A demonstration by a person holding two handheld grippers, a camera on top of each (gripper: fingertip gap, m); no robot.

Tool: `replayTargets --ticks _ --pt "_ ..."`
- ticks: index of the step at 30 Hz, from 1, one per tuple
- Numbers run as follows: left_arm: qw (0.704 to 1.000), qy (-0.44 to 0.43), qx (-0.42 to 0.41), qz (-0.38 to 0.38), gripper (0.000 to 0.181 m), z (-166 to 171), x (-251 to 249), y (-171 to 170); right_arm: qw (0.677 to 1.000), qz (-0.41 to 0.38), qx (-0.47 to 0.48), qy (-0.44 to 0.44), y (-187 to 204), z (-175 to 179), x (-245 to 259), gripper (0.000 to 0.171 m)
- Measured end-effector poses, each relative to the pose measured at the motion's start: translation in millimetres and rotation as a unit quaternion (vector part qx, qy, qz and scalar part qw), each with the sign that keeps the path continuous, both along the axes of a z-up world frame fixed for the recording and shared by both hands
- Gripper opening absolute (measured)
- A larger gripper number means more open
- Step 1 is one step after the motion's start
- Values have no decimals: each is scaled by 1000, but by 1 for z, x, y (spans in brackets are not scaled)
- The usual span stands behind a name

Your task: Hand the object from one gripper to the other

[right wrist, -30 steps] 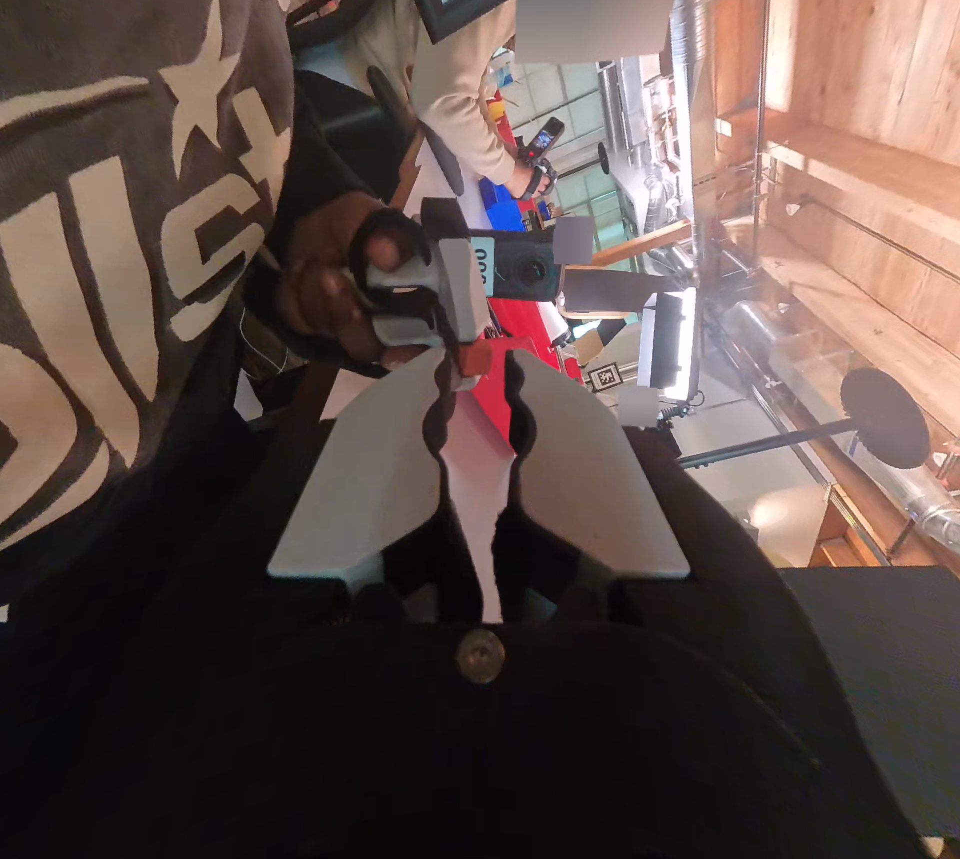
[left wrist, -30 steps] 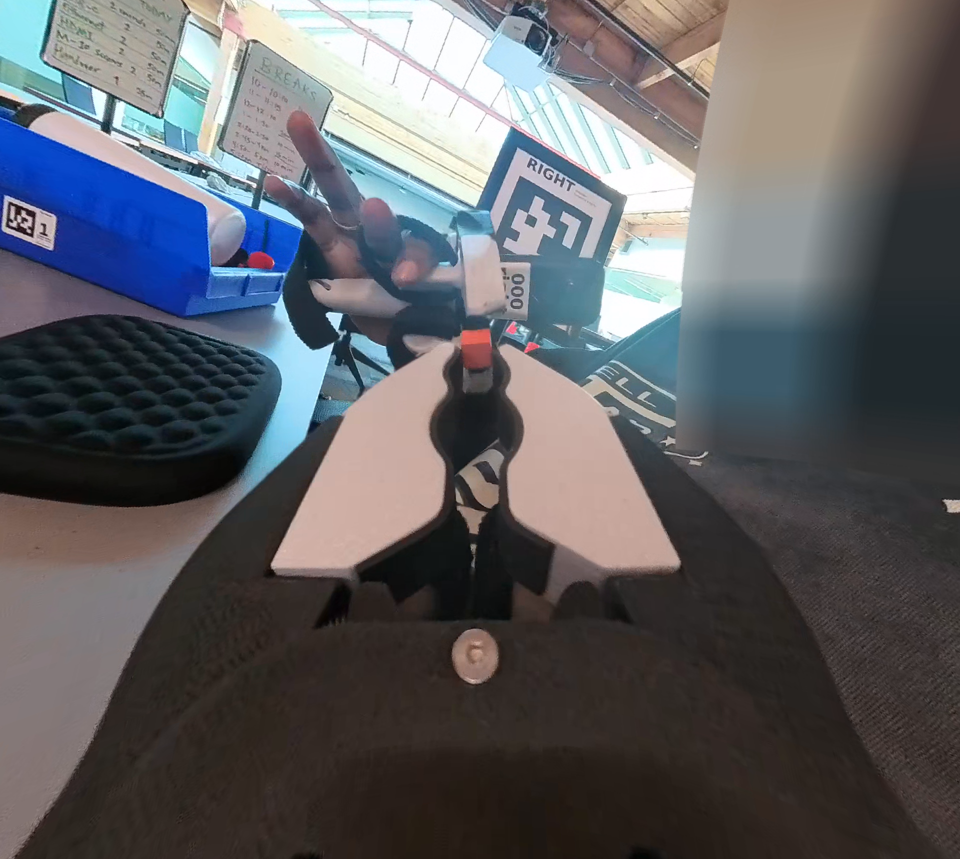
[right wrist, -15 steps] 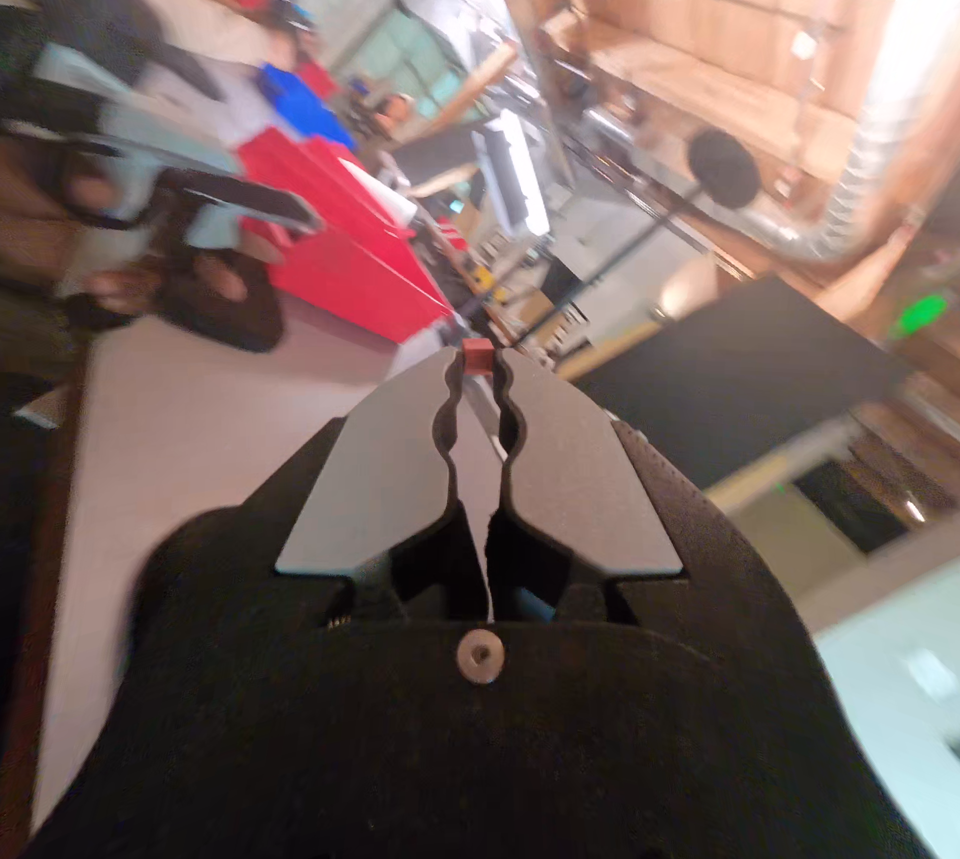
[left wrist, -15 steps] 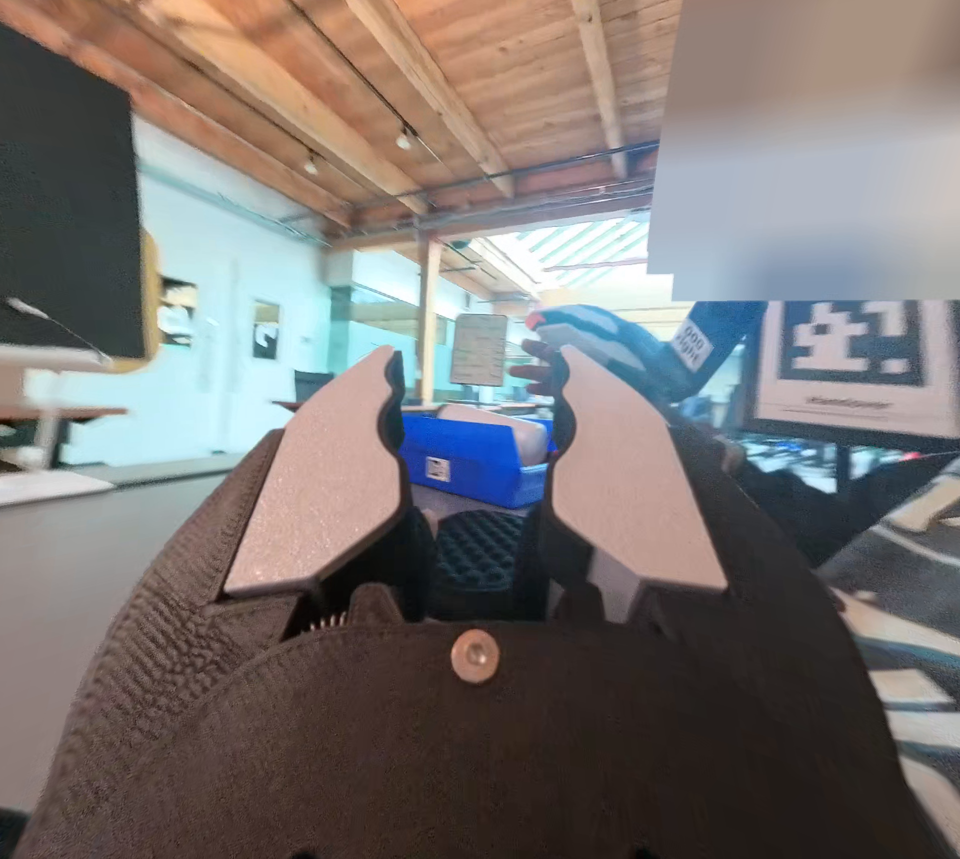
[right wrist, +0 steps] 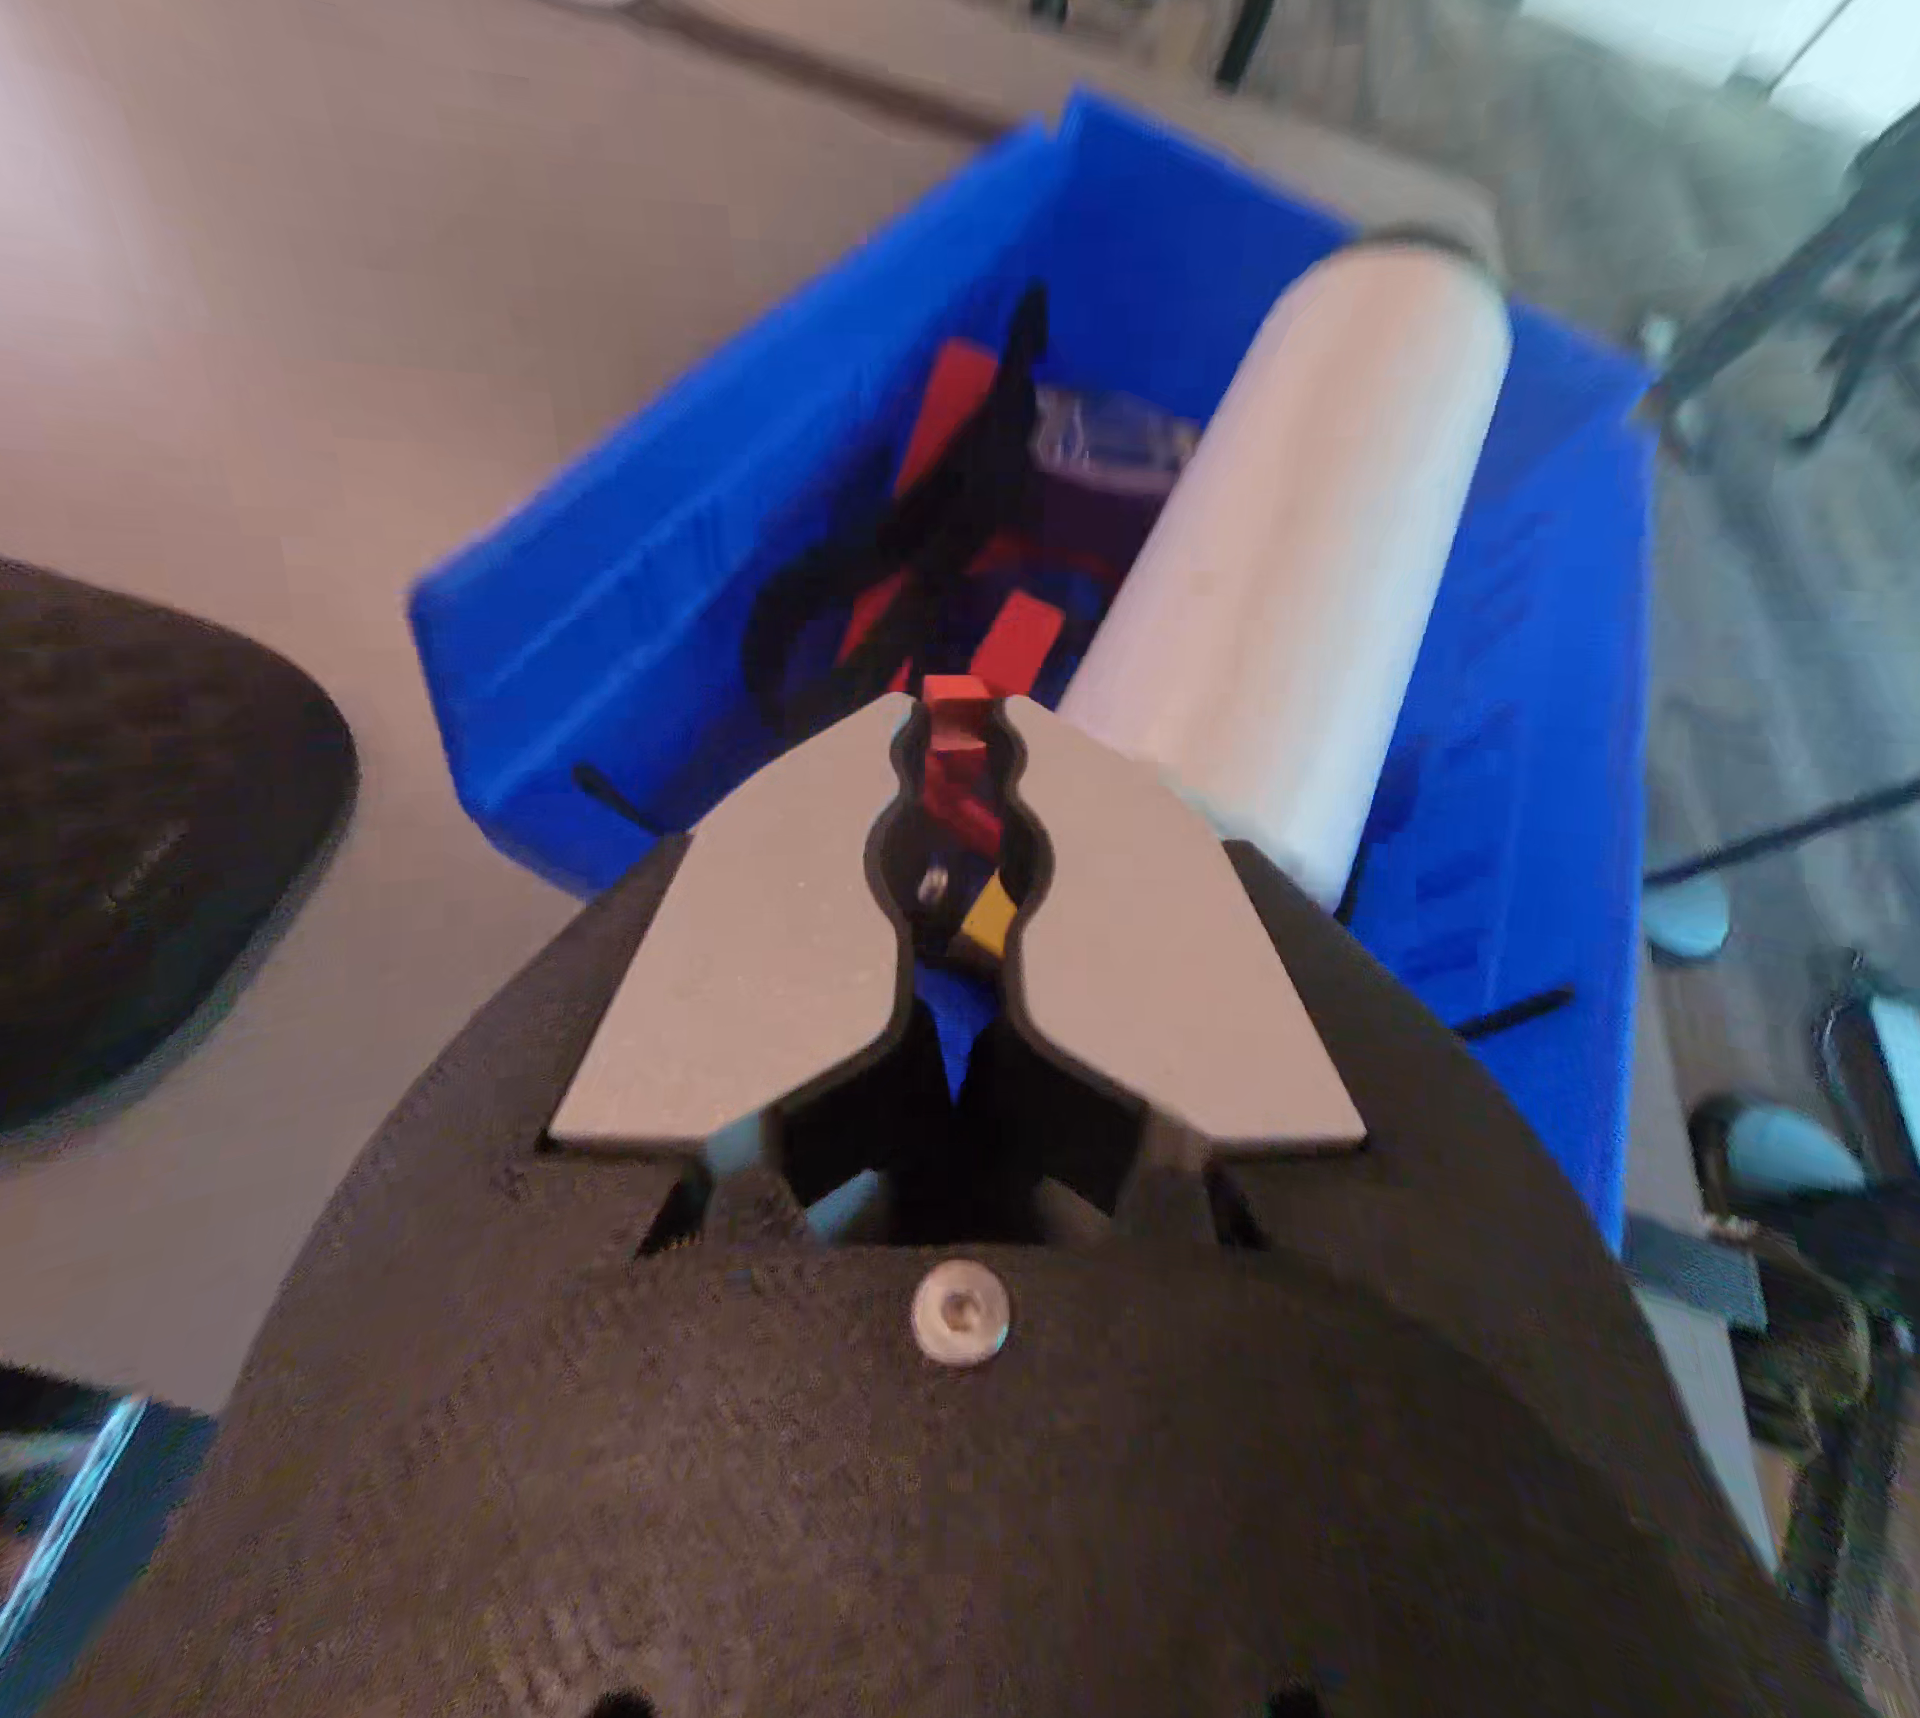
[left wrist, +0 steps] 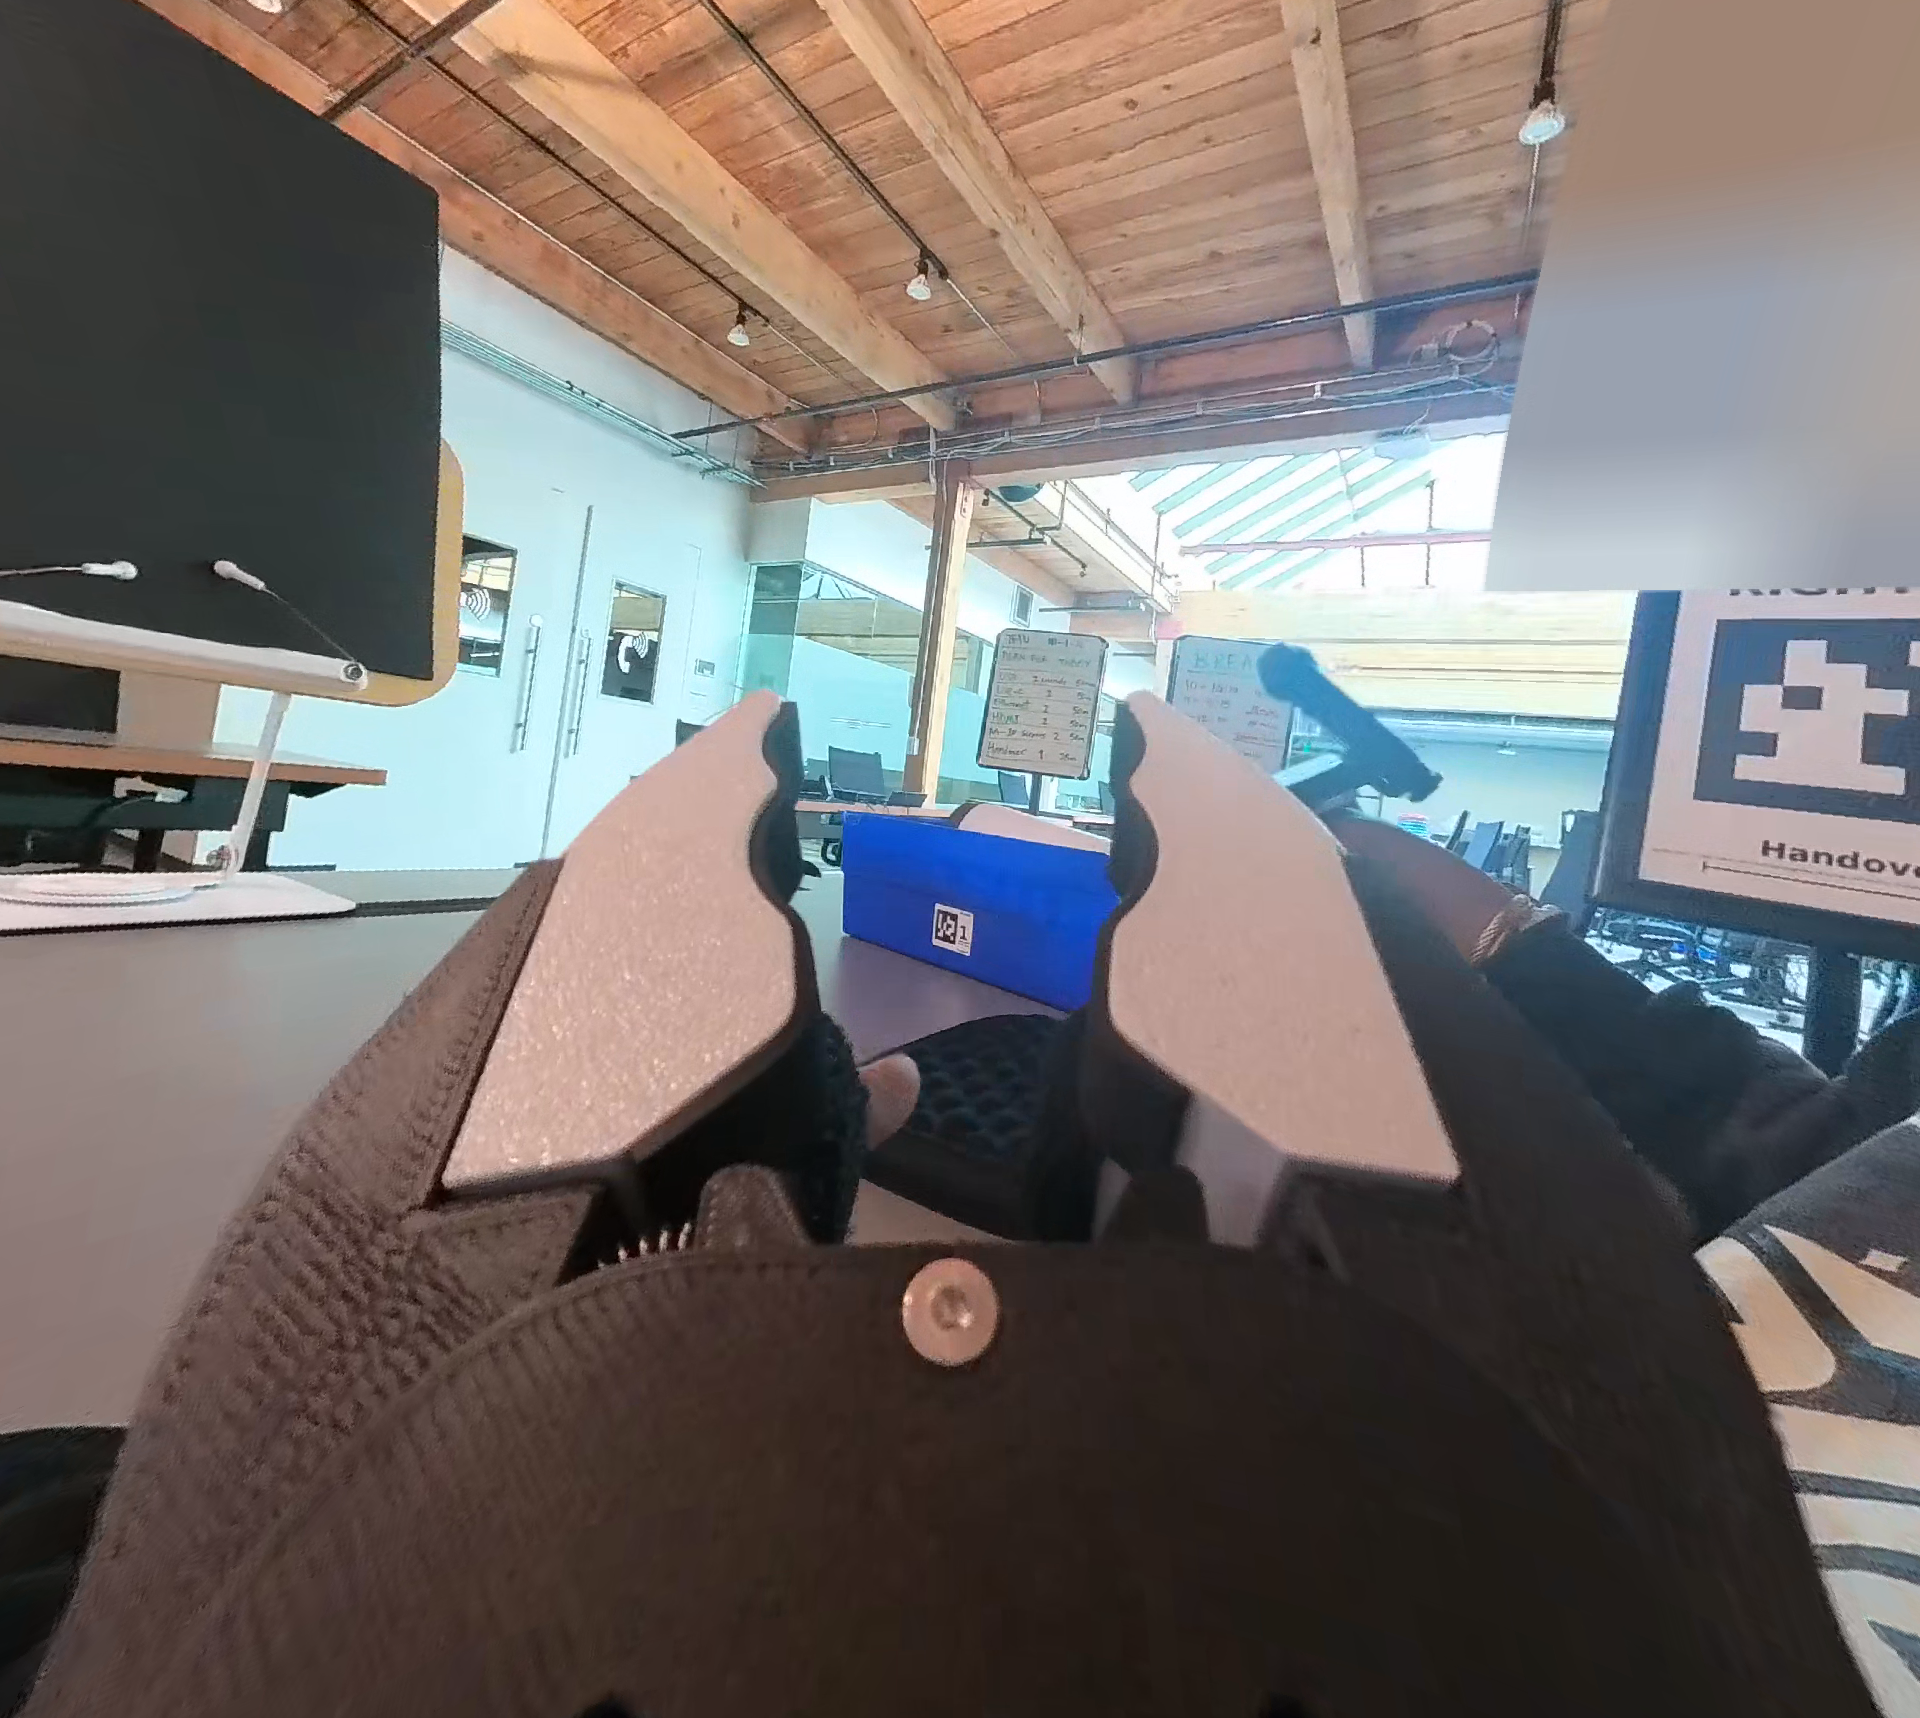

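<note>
Left wrist view: the left tongs (left wrist: 951,759) stood wide apart and empty, having a second before been shut on the small red block. They had swung up and away from the right tongs, and looked over the grey surface (left wrist: 208,1045) toward one blue bin (left wrist: 971,905) at its far edge. One black dimpled pad (left wrist: 982,1102) lay between tongs and bin. One dark monitor (left wrist: 197,380) stood at the left edge, and two whiteboards (left wrist: 1042,704) stood beyond the surface. One fiducial marker board (left wrist: 1787,743) filled the right side. A dark shape (left wrist: 1340,728) to the right of the fingers may have been part of the other tool; it was too unclear to say.

Right wrist view: the right tongs (right wrist: 958,704) were closed on one red block (right wrist: 954,728), which stuck out at the fingertips. Half a second before, they had pointed across the room; they now tipped down over the bin (right wrist: 644,505), and the frame was blurred. The release on the left and this grip on the right suggested the handover itself was done, with only setting the block down possibly left. Inside the bin lay one white roll (right wrist: 1309,546) along its right wall, several red pieces (right wrist: 1013,634), at least three, one yellow piece (right wrist: 987,920), seen between the fingers, and a black strap or cord (right wrist: 935,525). The blur made a firmer count unsafe. One edge of the black pad (right wrist: 135,837) showed at the left.
</note>
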State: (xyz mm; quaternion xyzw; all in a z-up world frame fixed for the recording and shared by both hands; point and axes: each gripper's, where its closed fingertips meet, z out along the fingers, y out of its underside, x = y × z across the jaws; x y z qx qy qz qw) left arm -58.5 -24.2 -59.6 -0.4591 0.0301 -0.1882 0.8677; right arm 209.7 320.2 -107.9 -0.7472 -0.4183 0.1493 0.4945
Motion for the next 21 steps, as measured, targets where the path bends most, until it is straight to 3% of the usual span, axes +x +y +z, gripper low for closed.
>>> replayTargets --ticks 6,21 --pt "1000 -1 -5 -1 57 -1 0 1 993 -25 -80 -80 1 -37 16 12" --pt "1000 2 -6 -6 57 0 2 1 984 -72 -114 -119 8 -58 31 12"
